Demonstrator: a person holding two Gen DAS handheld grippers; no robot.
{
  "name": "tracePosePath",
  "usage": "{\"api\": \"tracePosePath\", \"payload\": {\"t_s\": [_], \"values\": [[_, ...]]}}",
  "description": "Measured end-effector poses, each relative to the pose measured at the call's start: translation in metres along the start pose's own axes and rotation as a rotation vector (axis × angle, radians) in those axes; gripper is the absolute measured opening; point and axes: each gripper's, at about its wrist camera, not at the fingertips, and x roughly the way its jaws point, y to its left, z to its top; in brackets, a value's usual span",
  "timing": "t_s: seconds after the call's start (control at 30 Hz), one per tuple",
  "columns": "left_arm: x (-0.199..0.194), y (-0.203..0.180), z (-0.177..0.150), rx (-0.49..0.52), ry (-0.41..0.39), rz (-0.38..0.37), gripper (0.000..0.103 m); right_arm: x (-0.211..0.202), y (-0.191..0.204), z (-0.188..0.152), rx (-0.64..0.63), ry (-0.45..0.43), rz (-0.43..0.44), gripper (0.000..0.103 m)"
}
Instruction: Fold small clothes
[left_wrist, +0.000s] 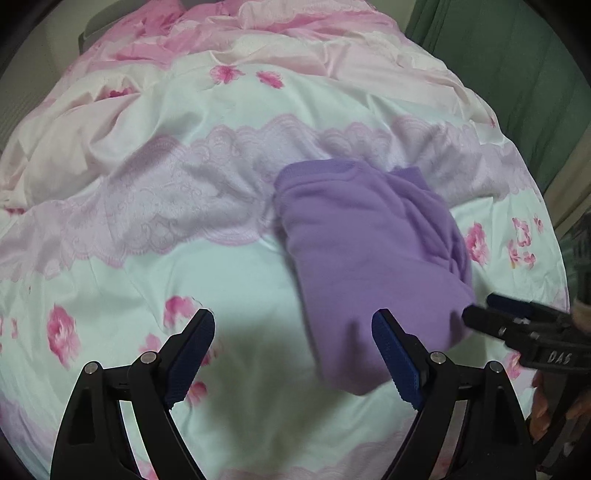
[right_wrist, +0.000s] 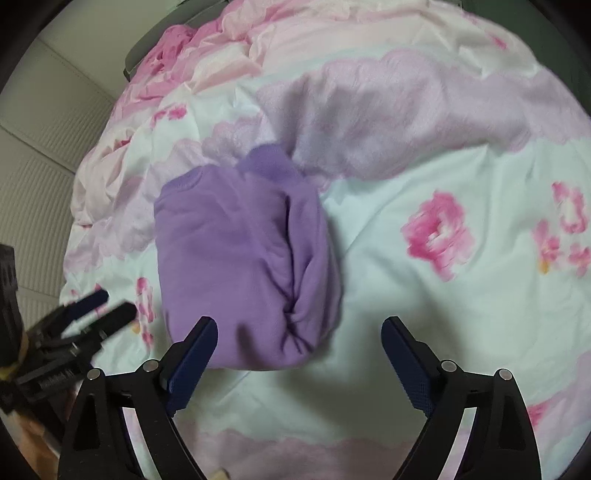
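A small purple garment (left_wrist: 369, 254) lies folded into a compact bundle on the floral quilt (left_wrist: 207, 280); it also shows in the right wrist view (right_wrist: 243, 266). My left gripper (left_wrist: 293, 325) is open and empty, hovering just above the near left edge of the bundle. My right gripper (right_wrist: 299, 332) is open and empty, with its left finger over the bundle's near edge. The right gripper appears at the right of the left wrist view (left_wrist: 480, 308), beside the garment. The left gripper appears at the left of the right wrist view (right_wrist: 112, 304).
The quilt (right_wrist: 443, 295) is white and mint with pink flowers and lilac lace bands, rumpled at the far end. A green curtain (left_wrist: 509, 74) hangs at the right. A pale ribbed wall (right_wrist: 37, 192) runs along the left.
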Motion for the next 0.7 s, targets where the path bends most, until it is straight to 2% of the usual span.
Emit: {"api": "tracePosePath", "payload": {"t_s": [0.17, 0.27, 0.33, 0.6, 0.67, 0.7], "values": [[0.016, 0.004, 0.012, 0.056, 0.013, -0.075, 0.088, 0.039, 0.003, -0.004, 0.038, 0.038, 0.016, 0.091], [0.028, 0.003, 0.019, 0.083, 0.028, -0.126, 0.088, 0.059, -0.005, -0.005, 0.086, 0.052, 0.064, 0.092], [0.041, 0.005, 0.026, 0.08, 0.046, -0.165, 0.088, 0.067, -0.01, -0.005, 0.089, 0.053, 0.081, 0.097], [0.091, 0.016, 0.047, -0.062, 0.127, -0.319, 0.087, 0.097, -0.024, -0.002, 0.152, 0.049, 0.176, 0.097], [0.103, 0.02, 0.047, -0.115, 0.147, -0.334, 0.086, 0.102, -0.025, 0.001, 0.163, 0.051, 0.193, 0.093], [0.105, 0.021, 0.046, -0.134, 0.152, -0.341, 0.08, 0.105, -0.025, 0.002, 0.177, 0.051, 0.211, 0.084]]}}
